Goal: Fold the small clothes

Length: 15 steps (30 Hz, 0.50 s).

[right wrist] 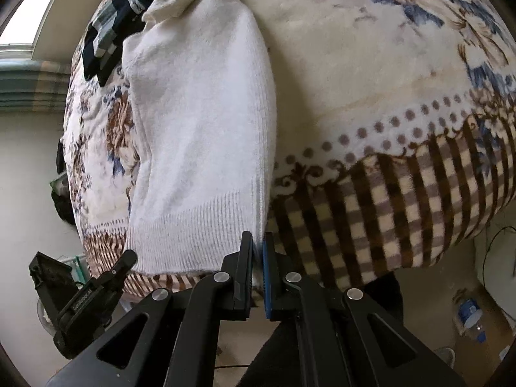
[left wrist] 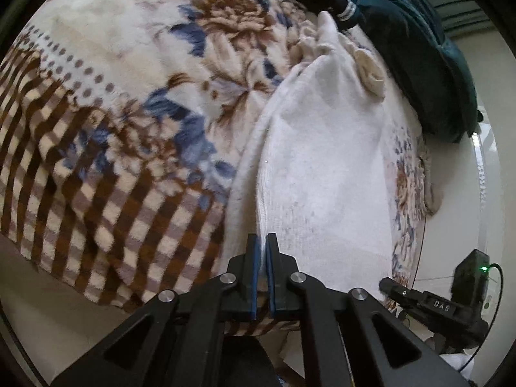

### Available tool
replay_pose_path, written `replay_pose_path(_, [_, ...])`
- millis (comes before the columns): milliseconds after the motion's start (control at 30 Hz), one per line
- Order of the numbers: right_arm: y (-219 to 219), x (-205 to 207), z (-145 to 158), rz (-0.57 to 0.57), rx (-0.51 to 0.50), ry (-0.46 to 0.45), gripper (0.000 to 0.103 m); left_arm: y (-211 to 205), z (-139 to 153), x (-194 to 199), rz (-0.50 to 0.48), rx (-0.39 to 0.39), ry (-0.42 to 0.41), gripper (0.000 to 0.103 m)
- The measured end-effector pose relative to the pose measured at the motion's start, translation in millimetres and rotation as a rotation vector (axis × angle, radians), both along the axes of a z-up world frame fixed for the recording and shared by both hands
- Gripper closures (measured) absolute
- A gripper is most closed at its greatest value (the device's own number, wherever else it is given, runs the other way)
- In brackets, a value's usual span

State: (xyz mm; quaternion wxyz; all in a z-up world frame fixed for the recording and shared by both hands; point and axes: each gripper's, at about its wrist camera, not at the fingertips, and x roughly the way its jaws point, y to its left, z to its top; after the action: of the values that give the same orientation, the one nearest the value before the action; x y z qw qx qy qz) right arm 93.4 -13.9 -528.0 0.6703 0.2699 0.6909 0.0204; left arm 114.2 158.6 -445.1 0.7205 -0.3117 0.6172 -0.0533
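A white knitted sweater (left wrist: 322,161) lies flat on the floral blanket (left wrist: 129,64), with its ribbed hem toward me and its cream collar (right wrist: 180,3) at the far end. My left gripper (left wrist: 262,238) is shut on the hem's left corner, and white knit shows between its blue pads. In the right wrist view the same sweater (right wrist: 200,129) fills the middle. My right gripper (right wrist: 257,237) is shut on the hem's right corner. Each gripper also shows in the other's view: the right gripper (left wrist: 387,285) and the left gripper (right wrist: 129,258), both at the hem's edge.
A dark teal garment (left wrist: 419,48) is heaped at the blanket's far right edge. A dark striped piece (right wrist: 109,38) lies beside the collar. The blanket (right wrist: 387,64) drapes over the near edge. Below it are pale floor and a water bottle (right wrist: 471,316).
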Motion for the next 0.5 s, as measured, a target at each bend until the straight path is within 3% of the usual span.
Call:
replay_pose_path(133, [20.9, 3.3, 11.7, 0.147, -0.152, -0.034, 0.097, -0.6, 2.3, 0.5, -0.001, 0.004, -0.013, 0.101])
replay_pose_path(300, [23.8, 10.0, 25.6, 0.141, -0.071, -0.048, 0.097, 0.5, 2.6, 0.9, 0.001, -0.014, -0.015, 0.101])
replay_pose_path(367, [19.9, 9.9, 20.5, 0.104, -0.025, -0.021, 0.097, -1.3, -8.0, 3.5, -0.013, -0.066, 0.014, 0.100])
replay_pose_path(433, [19.7, 10.2, 11.8, 0.094, -0.044, 0.007, 0.097, -2.5, -19.5, 4.6, -0.008, -0.096, 0.054, 0.098])
replay_pose_path(467, [16.8, 10.1, 4.2, 0.085, -0.043, 0.025, 0.097, -3.1, -26.1, 4.9, -0.004, -0.107, 0.073, 0.093])
replay_pose_path(500, [14.2, 8.3, -2.7, 0.076, -0.041, 0.040, 0.097, -5.0, -34.3, 5.5, -0.004, -0.124, 0.087, 0.079])
